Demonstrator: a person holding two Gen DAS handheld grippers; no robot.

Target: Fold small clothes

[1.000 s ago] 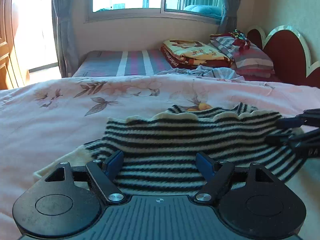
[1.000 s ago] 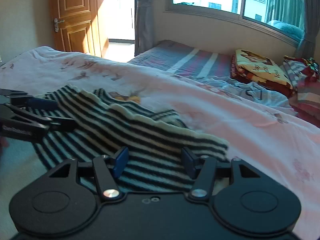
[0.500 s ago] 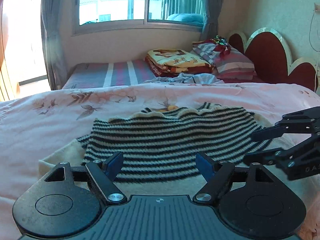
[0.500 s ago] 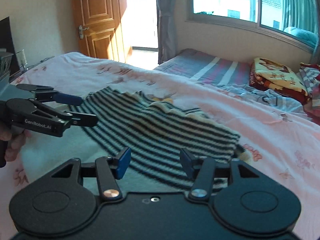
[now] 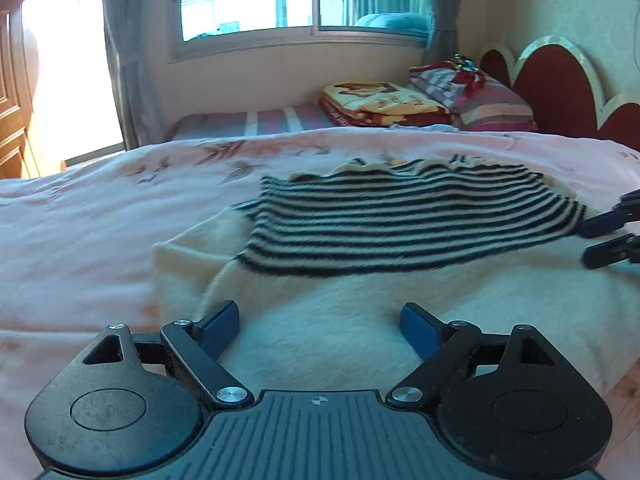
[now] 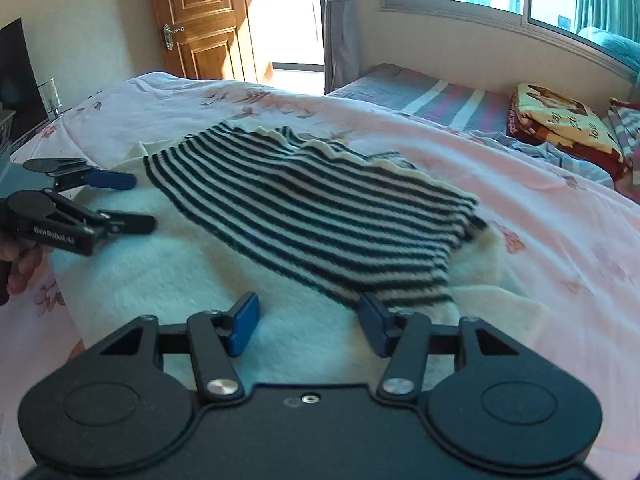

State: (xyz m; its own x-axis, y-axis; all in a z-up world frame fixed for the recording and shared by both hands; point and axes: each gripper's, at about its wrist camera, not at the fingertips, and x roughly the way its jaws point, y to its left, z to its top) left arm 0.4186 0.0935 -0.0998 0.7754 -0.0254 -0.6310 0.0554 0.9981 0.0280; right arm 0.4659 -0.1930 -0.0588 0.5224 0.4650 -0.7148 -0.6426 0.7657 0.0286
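Note:
A small garment lies flat on the pink bedspread (image 5: 80, 216): a black-and-white striped knit part (image 5: 400, 224) (image 6: 312, 216) rests on top of a cream fleecy part (image 5: 340, 312) (image 6: 160, 264). My left gripper (image 5: 320, 320) hovers over the near cream edge, its jaws opening, with nothing between them. From the right wrist view the left gripper (image 6: 136, 202) sits at the garment's left side, held by a hand. My right gripper (image 6: 308, 316) is open above the cream fleece, just short of the striped hem. In the left wrist view the right gripper (image 5: 592, 242) pokes in by the striped corner.
Beyond the pink bedspread lies a second bed with a striped mattress (image 5: 276, 118), folded blankets (image 5: 376, 104) (image 6: 560, 124) and pillows (image 5: 480, 96). A red headboard (image 5: 560, 92) stands at the right. A wooden door (image 6: 200, 20) and a glass (image 6: 50, 94) are at the left.
Both grippers have drawn back from over the striped knit toward the near edge, so the cream fleece now fills the foreground. The left jaws stand wider than before.

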